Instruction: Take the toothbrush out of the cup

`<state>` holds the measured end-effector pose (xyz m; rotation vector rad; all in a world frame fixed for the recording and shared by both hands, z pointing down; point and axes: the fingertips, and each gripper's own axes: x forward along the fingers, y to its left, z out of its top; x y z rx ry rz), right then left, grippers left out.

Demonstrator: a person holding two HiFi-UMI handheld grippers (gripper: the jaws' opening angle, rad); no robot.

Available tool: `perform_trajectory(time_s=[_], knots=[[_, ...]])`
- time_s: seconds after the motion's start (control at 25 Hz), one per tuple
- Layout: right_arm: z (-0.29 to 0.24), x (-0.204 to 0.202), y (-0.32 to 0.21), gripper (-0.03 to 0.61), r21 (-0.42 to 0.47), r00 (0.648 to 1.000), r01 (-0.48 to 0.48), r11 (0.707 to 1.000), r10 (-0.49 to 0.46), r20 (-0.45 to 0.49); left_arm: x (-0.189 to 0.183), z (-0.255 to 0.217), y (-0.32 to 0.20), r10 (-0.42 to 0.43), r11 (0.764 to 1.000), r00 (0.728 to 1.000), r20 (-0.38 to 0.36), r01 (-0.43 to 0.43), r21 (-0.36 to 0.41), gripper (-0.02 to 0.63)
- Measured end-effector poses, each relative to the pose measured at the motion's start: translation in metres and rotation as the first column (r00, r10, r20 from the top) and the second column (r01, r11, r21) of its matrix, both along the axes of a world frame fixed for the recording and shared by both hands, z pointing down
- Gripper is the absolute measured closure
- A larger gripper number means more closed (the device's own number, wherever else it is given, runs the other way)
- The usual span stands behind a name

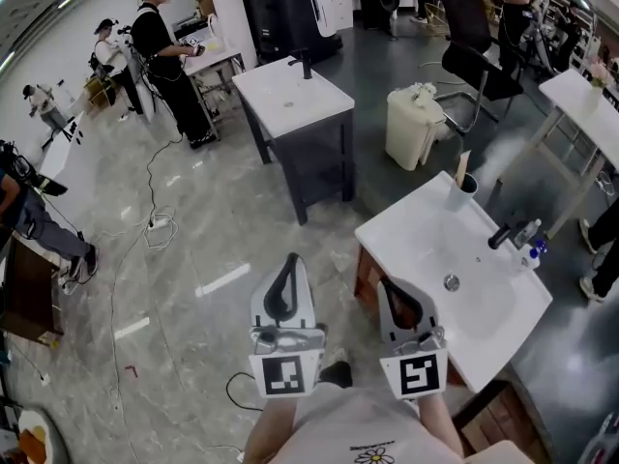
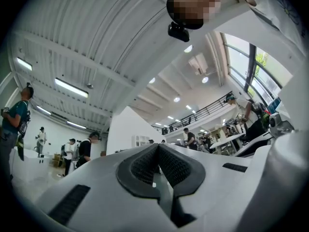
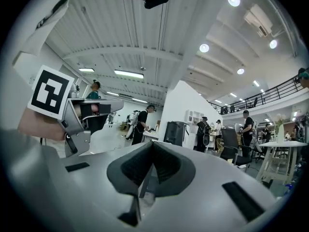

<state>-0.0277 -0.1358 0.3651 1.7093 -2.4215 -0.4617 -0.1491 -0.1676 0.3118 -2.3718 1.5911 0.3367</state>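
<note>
Your left claw and right claw are both shut tight with nothing between the jaws, held side by side just in front of your chest, above the floor. The toothbrush stands in the cup at the far corner of the white sink table, well apart from both claws.

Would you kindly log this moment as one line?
left gripper: shut, empty | right gripper: shut, empty | tan toothbrush: standing in white cup, corner of white sink counter | not yet grasped
</note>
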Motion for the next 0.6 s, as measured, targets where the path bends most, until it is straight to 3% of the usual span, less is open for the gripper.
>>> perform_trajectory(time_s=[0.32,0.6], knots=[[-0.018,0.020,-0.130,0.566,0.025,0.985,-0.120,0.992,0.116,0.127,0.018,0.005,-0.134,0.084,0.996,0.996,0.009,-0.084,-0.031,0.598],[-0.022,0.036,-0.177,0.566,0.014,0.970,-0.188,0.982,0.183,0.160,0.028,0.017,-0.189,0.110,0.990,0.994,-0.010,-0.110,-0.088,0.598]])
